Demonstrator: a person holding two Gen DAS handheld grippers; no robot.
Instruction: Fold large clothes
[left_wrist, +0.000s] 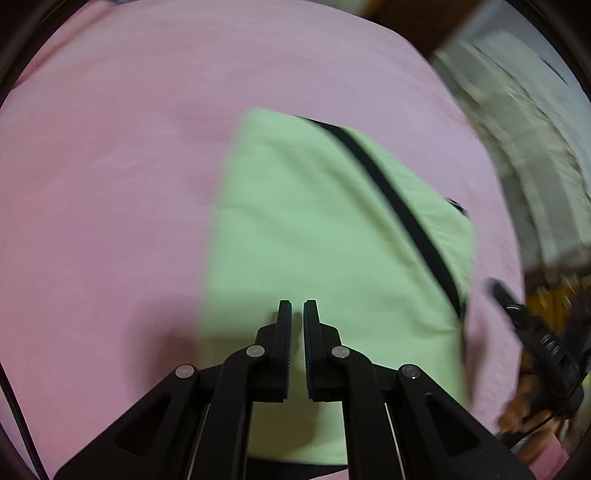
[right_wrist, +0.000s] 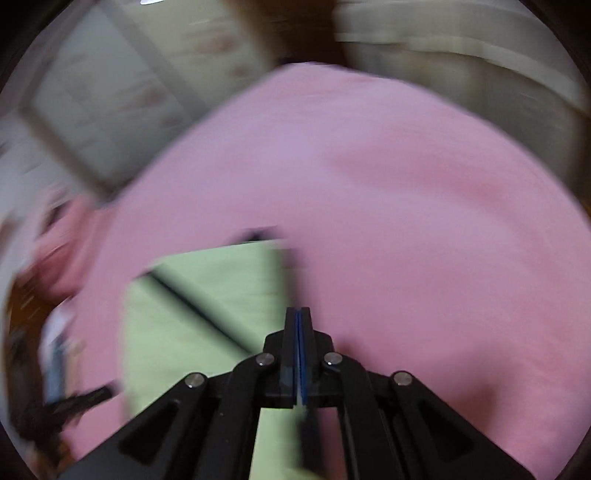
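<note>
Left wrist view: folded light-green garment lies flat on a pink sheet that covers what carries it; whether a bed or a table is underneath cannot be told. A black stripe runs diagonally across the garment toward its right edge. No containers visible. Left gripper points down over the near part of the garment, fingers nearly together with only a thin gap, nothing pinched between them. At the right edge of the sheet the other black gripper is partly in view, blurred, with a hand below it. Blurred room and pale furniture beyond the far right edge.

Right wrist view: heavy motion blur. Same garment sits at lower left on the pink sheet, stripe crossing it. Right gripper hangs above the garment's right edge, fingers pressed fully together, blue pads meeting, nothing gripped. Left gripper shows as a dark smear at lower left. Window-like frame at upper left, off the sheet.
</note>
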